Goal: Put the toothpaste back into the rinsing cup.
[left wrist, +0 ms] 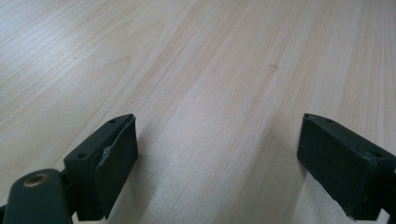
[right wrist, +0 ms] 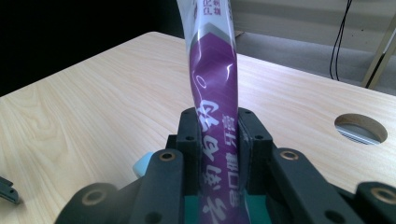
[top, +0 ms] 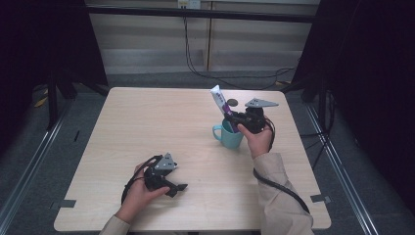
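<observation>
The right gripper (right wrist: pixel 218 140) has its jaws clamped on a purple and white tube (right wrist: pixel 212 74), which rises above them, its lower end in the teal mug (top: pixel 230 134) directly beneath. The left gripper (left wrist: pixel 217 158) has its jaws spread wide with bare wooden table (left wrist: pixel 210 70) between them, well apart from the mug

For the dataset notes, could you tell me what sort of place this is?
Probably a lab recording station: a bare wooden table with a cable hole, dark curtains on both sides, and cables on a grey floor.
</observation>
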Available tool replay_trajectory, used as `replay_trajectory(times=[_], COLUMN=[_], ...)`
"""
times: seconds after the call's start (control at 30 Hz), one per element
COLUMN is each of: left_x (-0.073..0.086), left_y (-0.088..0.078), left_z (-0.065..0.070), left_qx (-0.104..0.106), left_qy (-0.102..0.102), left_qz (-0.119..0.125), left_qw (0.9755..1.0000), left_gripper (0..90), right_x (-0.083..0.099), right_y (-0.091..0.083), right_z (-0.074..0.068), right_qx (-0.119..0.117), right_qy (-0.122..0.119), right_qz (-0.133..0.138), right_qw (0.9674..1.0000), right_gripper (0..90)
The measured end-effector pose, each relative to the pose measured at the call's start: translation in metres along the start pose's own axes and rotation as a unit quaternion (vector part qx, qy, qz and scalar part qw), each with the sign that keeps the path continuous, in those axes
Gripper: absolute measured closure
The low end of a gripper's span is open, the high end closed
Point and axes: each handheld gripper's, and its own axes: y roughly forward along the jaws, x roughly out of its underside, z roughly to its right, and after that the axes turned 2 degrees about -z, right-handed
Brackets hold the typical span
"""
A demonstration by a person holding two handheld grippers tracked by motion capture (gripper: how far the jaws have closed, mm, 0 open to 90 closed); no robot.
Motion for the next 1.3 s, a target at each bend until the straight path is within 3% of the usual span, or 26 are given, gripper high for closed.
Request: replay_trajectory(times=[0.43, 0.8, 1.07, 1.3], left_x=[0.000, 0.000, 0.000, 0.000], left_y=[0.000, 0.000, 0.000, 0.000], left_z=[0.000, 0.000, 0.000, 0.000], left_qx=[0.000, 0.000, 0.000, 0.000], left_qy=[0.000, 0.000, -0.001, 0.000], left_qz=[0.000, 0.000, 0.000, 0.000], left_qw=[1.0000, 1.0000, 1.0000, 1.0000], left_gripper=[12.2, 12.2, 12.1, 12.1], right_x=[0.002, 0.010, 0.012, 0.005], right_y=[-0.002, -0.006, -0.012, -0.016], right_z=[0.001, 0.001, 0.005, 0.005], right_qx=[0.000, 0.006, 0.009, 0.015], right_qy=[0.002, -0.006, -0.001, -0.011], right_qz=[0.000, -0.017, -0.015, -0.021], right_qw=[1.0000, 0.9998, 0.9999, 0.9996], right_gripper=[71.8, 70.8, 66.4, 61.3])
